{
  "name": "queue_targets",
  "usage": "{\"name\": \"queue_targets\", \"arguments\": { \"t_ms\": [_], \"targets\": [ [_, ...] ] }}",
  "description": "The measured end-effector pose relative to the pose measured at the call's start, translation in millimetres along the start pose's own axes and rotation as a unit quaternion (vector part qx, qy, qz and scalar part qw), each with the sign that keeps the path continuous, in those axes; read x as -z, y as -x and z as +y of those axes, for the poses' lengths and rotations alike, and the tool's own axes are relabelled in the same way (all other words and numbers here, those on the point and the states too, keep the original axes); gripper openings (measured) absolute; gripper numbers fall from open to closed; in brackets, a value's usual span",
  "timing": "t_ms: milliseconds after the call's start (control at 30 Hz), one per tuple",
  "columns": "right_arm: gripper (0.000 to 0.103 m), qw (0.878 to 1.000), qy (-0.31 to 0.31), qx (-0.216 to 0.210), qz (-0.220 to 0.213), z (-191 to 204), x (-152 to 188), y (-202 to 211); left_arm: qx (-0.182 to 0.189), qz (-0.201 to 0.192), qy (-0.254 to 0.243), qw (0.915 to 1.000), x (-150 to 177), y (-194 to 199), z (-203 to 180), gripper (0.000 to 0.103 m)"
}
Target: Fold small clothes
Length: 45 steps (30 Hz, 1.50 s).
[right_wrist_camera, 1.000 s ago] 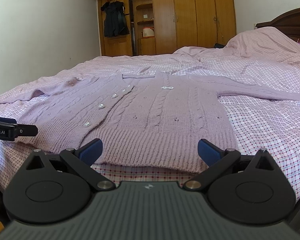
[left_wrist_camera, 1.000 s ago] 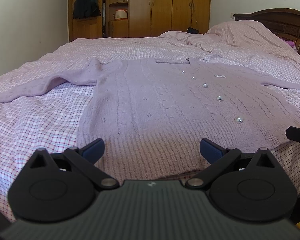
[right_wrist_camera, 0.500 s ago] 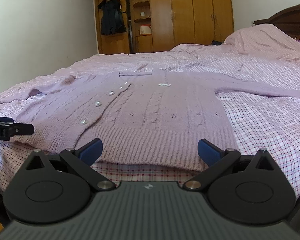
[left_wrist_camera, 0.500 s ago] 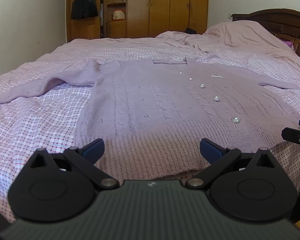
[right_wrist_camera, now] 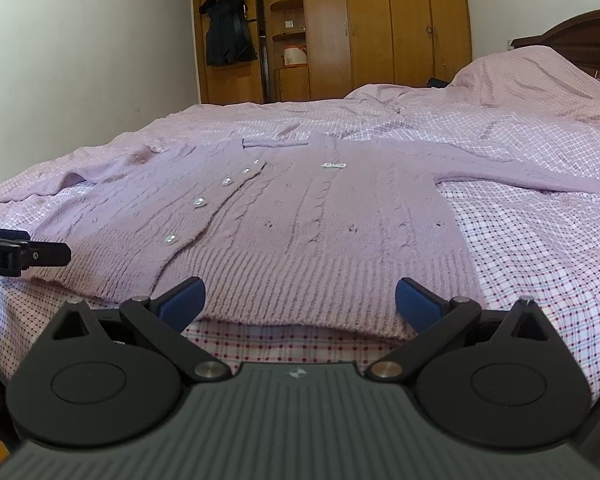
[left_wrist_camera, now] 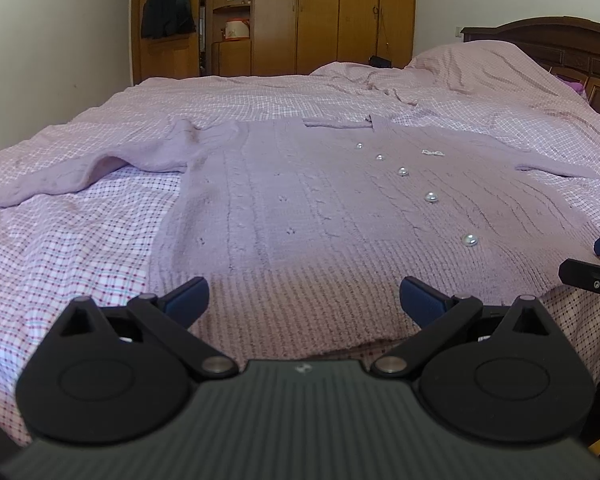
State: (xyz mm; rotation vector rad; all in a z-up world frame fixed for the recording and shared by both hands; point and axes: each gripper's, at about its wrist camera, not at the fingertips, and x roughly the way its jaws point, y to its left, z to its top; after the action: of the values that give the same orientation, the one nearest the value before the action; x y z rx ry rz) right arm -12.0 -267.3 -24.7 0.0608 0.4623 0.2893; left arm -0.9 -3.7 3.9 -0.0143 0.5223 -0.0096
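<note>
While the left gripper [left_wrist_camera: 303,300] hangs with fingers spread wide at the lower middle, the cardigan [left_wrist_camera: 320,208] lies flat mid-frame on the bed [left_wrist_camera: 60,248].

From the right wrist, the right gripper [right_wrist_camera: 300,300] is likewise wide apart before the cardigan's hem [right_wrist_camera: 320,280].

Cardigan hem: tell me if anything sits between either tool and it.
Nothing visible does. The cardigan lies flat on the bed, its hem right ahead of the open left tool and the open right tool. Only bare checked sheet shows before the hem.
</note>
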Motion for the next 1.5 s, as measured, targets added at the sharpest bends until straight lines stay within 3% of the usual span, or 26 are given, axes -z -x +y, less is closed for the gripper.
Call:
{"name": "queue_targets", "arguments": {
  "t_ms": [667, 967, 1300, 1433, 1500],
  "targets": [
    [0.103, 1.0, 0.012, -0.013, 0.0, 12, -3, -5, -0.003, 0.005, 0.003, 1.0, -1, -2, 2, 0.103],
    [0.103, 0.999, 0.013, -0.046, -0.023, 29, -28, -24, -0.008, -0.002, 0.028, 0.9996, -8, 1, 12, 0.103],
    [0.103, 0.989, 0.075, -0.113, -0.05, 91, -60, -41, -0.025, -0.038, 0.06, 0.9971, -26, 14, 29, 0.103],
    [0.103, 0.984, 0.133, -0.096, -0.073, 128, -71, -39, -0.044, -0.053, 0.047, 0.9965, -32, 19, 34, 0.103],
    [0.103, 0.98, 0.146, -0.109, -0.084, 143, -78, -36, -0.056, -0.058, 0.045, 0.9957, -35, 21, 39, 0.103]
  ]
}}
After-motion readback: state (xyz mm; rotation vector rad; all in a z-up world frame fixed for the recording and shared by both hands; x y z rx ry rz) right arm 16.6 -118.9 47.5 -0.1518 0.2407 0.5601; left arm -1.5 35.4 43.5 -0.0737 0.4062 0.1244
